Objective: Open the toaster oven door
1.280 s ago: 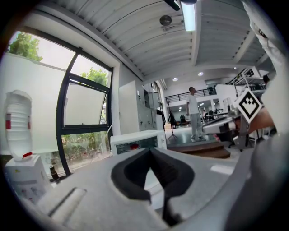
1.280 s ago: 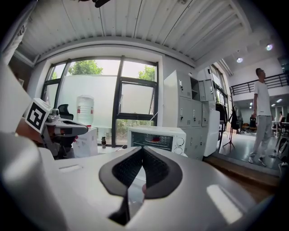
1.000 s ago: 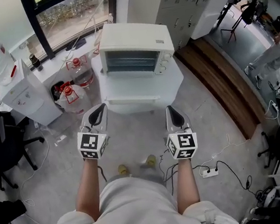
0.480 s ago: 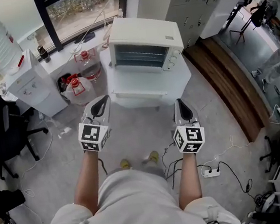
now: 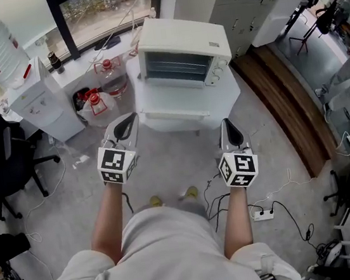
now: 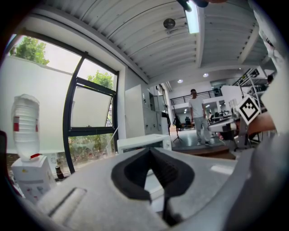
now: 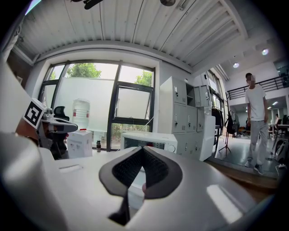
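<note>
We have barely shifted in the last second: our left gripper (image 5: 128,122) and right gripper (image 5: 227,126) stay clenched on nothing, both short of the toaster oven (image 5: 181,39), whose door (image 5: 175,67) seems shut.

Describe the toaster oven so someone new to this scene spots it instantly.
Start at the large dark-framed window at the top of the head view. Just below and right of it a white stand carries the white boxy toaster oven. It alone has a glass front and knobs down its right edge.
</note>
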`<state>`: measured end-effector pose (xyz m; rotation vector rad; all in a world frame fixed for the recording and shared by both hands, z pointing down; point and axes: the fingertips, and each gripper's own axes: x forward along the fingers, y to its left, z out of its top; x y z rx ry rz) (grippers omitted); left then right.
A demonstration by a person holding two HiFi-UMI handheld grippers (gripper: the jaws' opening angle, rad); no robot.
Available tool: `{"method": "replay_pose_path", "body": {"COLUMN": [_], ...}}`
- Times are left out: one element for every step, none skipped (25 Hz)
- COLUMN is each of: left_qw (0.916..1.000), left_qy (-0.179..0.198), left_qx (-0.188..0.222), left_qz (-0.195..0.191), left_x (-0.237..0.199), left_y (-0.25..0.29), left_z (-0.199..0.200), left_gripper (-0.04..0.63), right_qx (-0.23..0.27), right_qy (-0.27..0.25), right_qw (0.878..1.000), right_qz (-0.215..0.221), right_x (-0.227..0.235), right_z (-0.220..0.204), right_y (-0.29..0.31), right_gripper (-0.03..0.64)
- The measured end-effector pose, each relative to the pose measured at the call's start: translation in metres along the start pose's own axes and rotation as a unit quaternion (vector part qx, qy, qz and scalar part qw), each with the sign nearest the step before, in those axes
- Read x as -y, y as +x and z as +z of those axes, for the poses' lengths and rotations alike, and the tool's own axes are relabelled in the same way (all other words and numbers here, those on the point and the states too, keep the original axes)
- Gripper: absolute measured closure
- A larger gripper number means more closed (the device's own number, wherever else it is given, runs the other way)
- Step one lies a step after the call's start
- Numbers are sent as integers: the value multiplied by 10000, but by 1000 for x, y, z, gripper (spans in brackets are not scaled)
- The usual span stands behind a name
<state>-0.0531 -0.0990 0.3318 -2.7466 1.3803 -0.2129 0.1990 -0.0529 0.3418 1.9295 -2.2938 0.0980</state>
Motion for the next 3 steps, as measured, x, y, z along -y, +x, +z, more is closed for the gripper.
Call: {"method": "replay_pose_path", "body": {"left_qw": [10000, 10000, 10000], "left_qy": [1, 1, 1], "left_qx": [-2, -3, -3], "left_qz": [0, 0, -1], "left_x": [0, 0, -1], "left_y": [1, 1, 2], "left_z": [0, 0, 0], "left_gripper": [597, 597, 597], "right_qx": [-2, -3, -4], "right_qy": [3, 7, 11], "right_qw": [10000, 10000, 10000], "right_qz": [-4, -11, -18], "right_x": [1, 2, 3], "right_z": [0, 0, 0], "right_y": [0, 1, 1], "right_gripper": [615, 614, 615]}}
